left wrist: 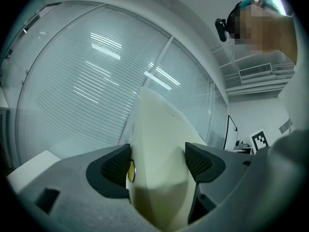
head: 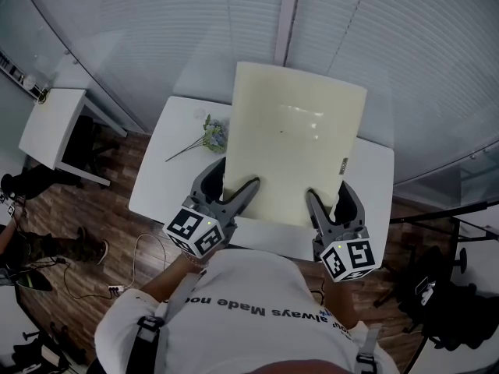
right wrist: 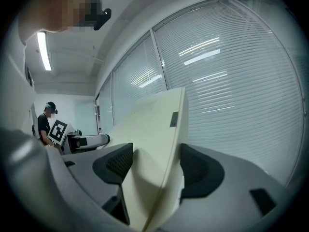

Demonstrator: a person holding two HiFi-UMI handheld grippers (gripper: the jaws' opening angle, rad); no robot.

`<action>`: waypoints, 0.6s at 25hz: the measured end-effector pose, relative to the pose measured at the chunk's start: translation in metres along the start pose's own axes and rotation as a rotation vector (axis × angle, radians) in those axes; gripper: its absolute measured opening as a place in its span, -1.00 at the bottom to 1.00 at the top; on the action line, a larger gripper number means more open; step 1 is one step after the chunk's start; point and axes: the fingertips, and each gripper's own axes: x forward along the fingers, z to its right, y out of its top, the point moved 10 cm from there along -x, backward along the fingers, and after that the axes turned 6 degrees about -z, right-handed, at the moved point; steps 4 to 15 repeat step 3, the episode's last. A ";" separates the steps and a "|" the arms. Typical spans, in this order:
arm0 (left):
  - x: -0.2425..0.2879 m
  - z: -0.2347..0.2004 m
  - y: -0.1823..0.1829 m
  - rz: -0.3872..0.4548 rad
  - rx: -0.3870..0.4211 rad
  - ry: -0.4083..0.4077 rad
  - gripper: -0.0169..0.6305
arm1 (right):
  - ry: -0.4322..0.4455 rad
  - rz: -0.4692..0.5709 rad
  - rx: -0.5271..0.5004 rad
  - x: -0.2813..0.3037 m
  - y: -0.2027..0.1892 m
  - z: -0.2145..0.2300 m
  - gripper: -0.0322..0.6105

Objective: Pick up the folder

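Note:
A pale cream folder (head: pixel 295 139) is held up over the white table (head: pixel 160 181), its near edge toward me and its far edge tilted up. My left gripper (head: pixel 234 176) is shut on the folder's near-left edge. My right gripper (head: pixel 328 193) is shut on its near-right edge. In the left gripper view the folder (left wrist: pixel 157 139) fills the gap between the dark pads (left wrist: pixel 118 166) of the left gripper (left wrist: pixel 158 164). The right gripper view shows the folder (right wrist: pixel 149 129) bent slightly between the jaws of the right gripper (right wrist: pixel 155 170). A small dark label (head: pixel 344 167) sits near its right edge.
A sprig of blue and white flowers (head: pixel 209 136) lies on the table left of the folder. A smaller white side table (head: pixel 48 123) stands at the far left on the wooden floor, with cables (head: pixel 129 275) below. Window blinds (head: pixel 156 22) run behind. A person (right wrist: pixel 46 122) stands in the background.

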 end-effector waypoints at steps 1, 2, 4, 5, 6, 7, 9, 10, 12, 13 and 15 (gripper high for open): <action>0.000 -0.001 0.000 0.000 0.000 0.000 0.09 | 0.001 0.000 -0.002 0.001 0.000 0.000 0.05; 0.000 -0.002 0.000 0.001 -0.001 0.001 0.09 | 0.000 0.001 -0.003 0.002 0.000 0.000 0.05; 0.000 -0.003 0.001 0.001 -0.001 0.001 0.09 | 0.000 0.001 -0.003 0.003 0.000 -0.001 0.05; 0.000 -0.003 0.001 0.001 -0.001 0.001 0.09 | 0.000 0.001 -0.003 0.003 0.000 -0.001 0.05; 0.000 -0.003 0.001 0.001 -0.001 0.001 0.09 | 0.000 0.001 -0.003 0.003 0.000 -0.001 0.05; 0.000 -0.003 0.001 0.001 -0.001 0.001 0.09 | 0.000 0.001 -0.003 0.003 0.000 -0.001 0.05; 0.000 -0.003 0.001 0.001 -0.001 0.001 0.09 | 0.000 0.001 -0.003 0.003 0.000 -0.001 0.05; 0.000 -0.003 0.001 0.001 -0.001 0.001 0.09 | 0.000 0.001 -0.003 0.003 0.000 -0.001 0.05; 0.000 -0.003 0.001 0.001 -0.001 0.001 0.09 | 0.000 0.001 -0.003 0.003 0.000 -0.001 0.05; 0.000 -0.003 0.001 0.001 -0.001 0.001 0.09 | 0.000 0.001 -0.003 0.003 0.000 -0.001 0.05; 0.000 -0.003 0.001 0.001 -0.001 0.001 0.09 | 0.000 0.001 -0.003 0.003 0.000 -0.001 0.05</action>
